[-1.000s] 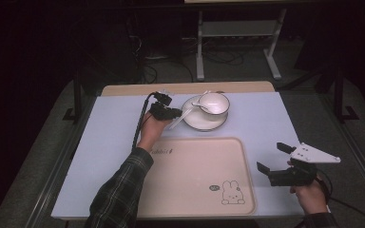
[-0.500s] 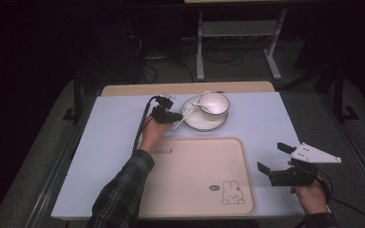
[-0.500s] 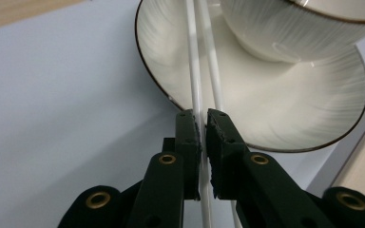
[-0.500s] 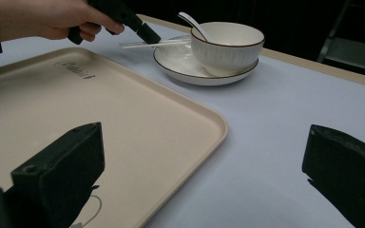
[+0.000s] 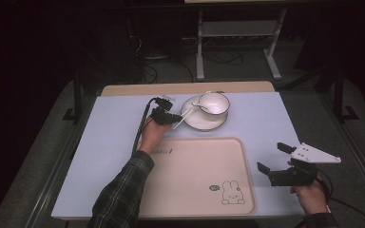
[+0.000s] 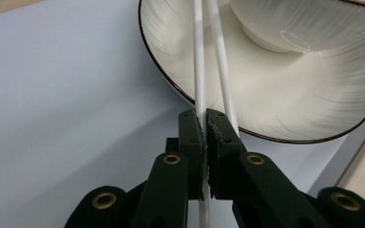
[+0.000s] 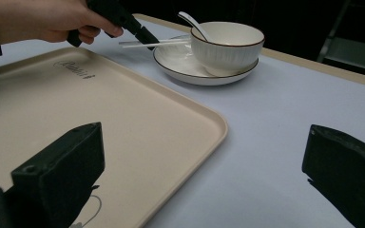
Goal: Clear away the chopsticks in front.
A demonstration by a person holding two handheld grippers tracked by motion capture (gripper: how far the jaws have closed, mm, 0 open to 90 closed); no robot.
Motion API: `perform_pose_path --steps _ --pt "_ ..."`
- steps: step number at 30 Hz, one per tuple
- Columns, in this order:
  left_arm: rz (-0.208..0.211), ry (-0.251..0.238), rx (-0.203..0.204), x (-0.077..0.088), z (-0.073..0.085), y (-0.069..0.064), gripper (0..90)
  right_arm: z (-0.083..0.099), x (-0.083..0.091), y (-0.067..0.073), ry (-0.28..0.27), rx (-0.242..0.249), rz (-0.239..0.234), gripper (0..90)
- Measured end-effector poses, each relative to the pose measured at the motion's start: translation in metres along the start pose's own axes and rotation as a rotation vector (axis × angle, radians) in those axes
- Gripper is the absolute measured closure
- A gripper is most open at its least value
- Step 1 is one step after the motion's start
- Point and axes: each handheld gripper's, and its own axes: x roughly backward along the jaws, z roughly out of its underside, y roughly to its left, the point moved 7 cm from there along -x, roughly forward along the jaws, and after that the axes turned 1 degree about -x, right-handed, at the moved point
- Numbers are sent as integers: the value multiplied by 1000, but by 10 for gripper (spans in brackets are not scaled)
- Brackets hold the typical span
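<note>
Two white chopsticks [image 6: 197,61] lean on the rim of a white plate [image 5: 204,124] at the table's far middle. A white bowl [image 5: 214,103] with a spoon [image 5: 197,103] in it stands on the plate. My left gripper [image 6: 204,123] has just been closing and is now shut on one chopstick, whose end sticks out below the jaws. The second chopstick [image 6: 221,71] runs beside the right jaw. From above, the left gripper [image 5: 173,121] sits at the plate's left edge. My right gripper [image 5: 271,156] hangs open over the table, right of the tray [image 5: 195,175], with nothing between its jaws.
The beige tray with a rabbit print lies at the near middle of the pale blue tabletop [image 5: 114,142]. In the right gripper view the tray's corner [image 7: 209,128] lies between the open jaws, and the bowl [image 7: 225,47] and left gripper [image 7: 142,35] stand beyond.
The left gripper has edged slightly toward the near side at the plate's rim. The right gripper has kept still.
</note>
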Motion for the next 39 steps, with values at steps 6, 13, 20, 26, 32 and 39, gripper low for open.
perform_pose_path --steps 6,13,20,26,32,39 --pt "-16 -26 27 10 0 6 857 0 1 -1 -3 -1 1 0" --pt "-10 -46 58 29 7 15 857 0 1 -1 -3 0 3 0" --pt "-8 -69 67 54 17 23 857 0 0 0 -2 -1 5 0" --pt "-4 -85 78 79 29 27 857 0 -1 0 0 3 6 0" --pt "13 -91 77 100 48 22 857 0 -1 1 2 5 6 0" --pt "25 -108 91 123 72 16 857 0 -1 1 5 7 8 0"
